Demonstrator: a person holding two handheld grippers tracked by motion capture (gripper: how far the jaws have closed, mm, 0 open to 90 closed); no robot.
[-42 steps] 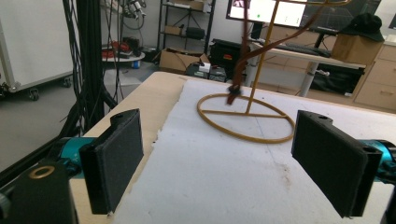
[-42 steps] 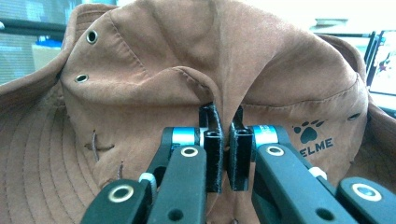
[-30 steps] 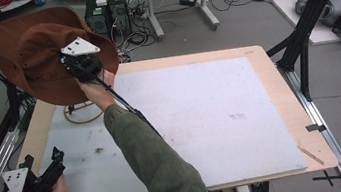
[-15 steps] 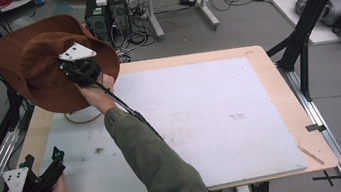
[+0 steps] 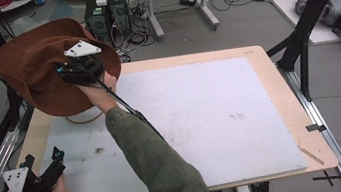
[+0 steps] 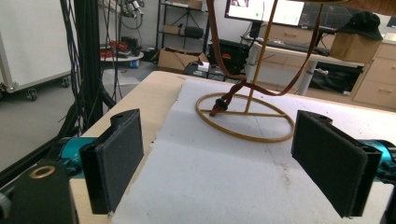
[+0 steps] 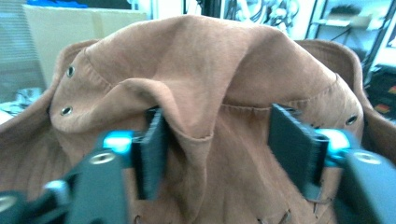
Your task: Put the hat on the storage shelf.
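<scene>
A brown wide-brimmed hat [image 5: 33, 65] sits tilted atop a thin gold wire stand whose ring base [image 5: 83, 119] rests on the table's far left. My right gripper [image 5: 63, 71] reaches into the crown from the right. In the right gripper view its jaws [image 7: 224, 149] stand open, with a fold of the hat [image 7: 210, 70] lying against the left jaw and the right jaw free. My left gripper [image 5: 43, 158] rests open at the front left corner. Its own view [image 6: 224, 163] looks toward the ring base [image 6: 245, 116] and the hanging brown chin strap [image 6: 229, 100].
A white sheet [image 5: 211, 115] covers most of the wooden table [image 5: 265, 67]. Black frame posts [image 5: 302, 42] rise at the right edge, and cables hang along the left edge. Computers and cords [image 5: 111, 13] lie on the floor beyond the far edge.
The hat and my right gripper have sunk slightly toward the stand. The left gripper has not moved.
</scene>
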